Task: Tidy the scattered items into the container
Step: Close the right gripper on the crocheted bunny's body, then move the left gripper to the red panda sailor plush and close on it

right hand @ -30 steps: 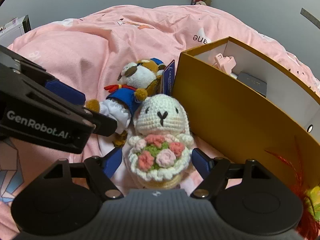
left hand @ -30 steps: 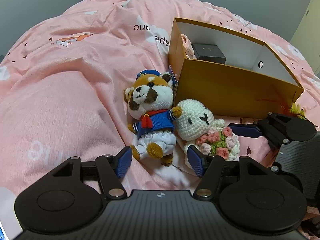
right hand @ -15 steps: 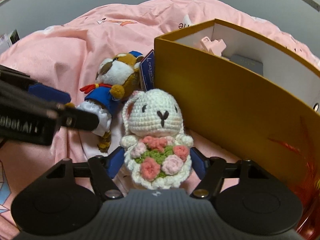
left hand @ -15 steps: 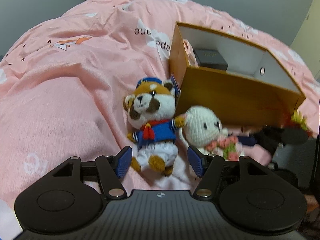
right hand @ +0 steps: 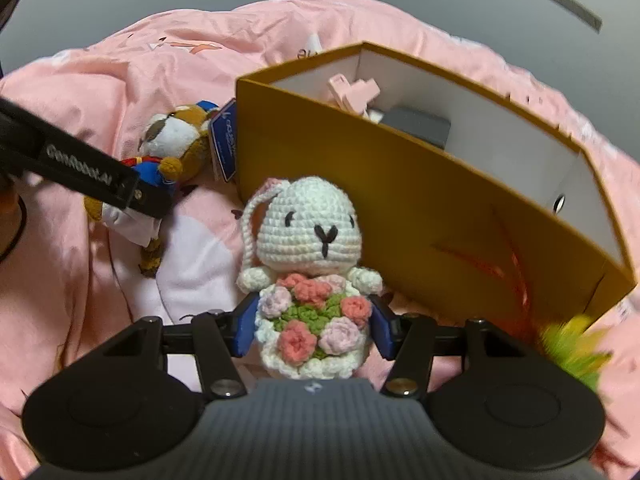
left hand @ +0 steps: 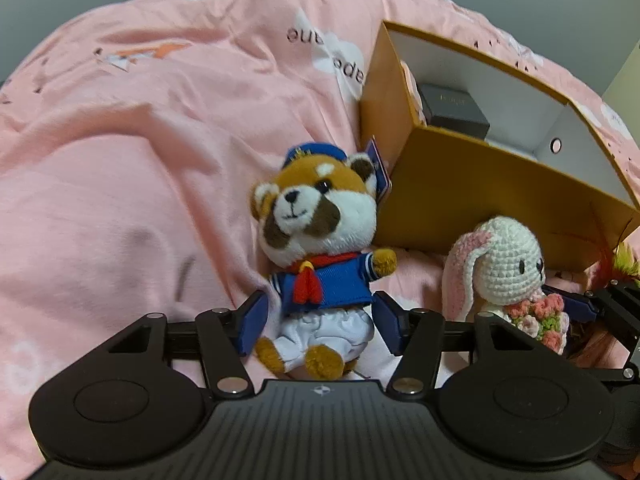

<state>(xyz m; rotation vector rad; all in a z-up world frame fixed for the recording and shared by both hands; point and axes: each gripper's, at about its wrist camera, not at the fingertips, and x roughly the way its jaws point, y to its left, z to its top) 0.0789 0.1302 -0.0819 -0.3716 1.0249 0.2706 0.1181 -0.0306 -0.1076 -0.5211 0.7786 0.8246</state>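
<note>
Both grippers are closing — left gripper [left hand: 320,330] around the sailor red-panda plush [left hand: 316,240], right gripper [right hand: 314,328] squeezing the crocheted bunny [right hand: 308,240].

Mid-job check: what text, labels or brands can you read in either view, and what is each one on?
"GenRobot.AI": on the left gripper, right wrist view.
"ade" and more letters, upside down, partly hidden: on the blanket.
Blue tag by the sailor plush: too small to read.
Dark box in the container: blurred.
</note>
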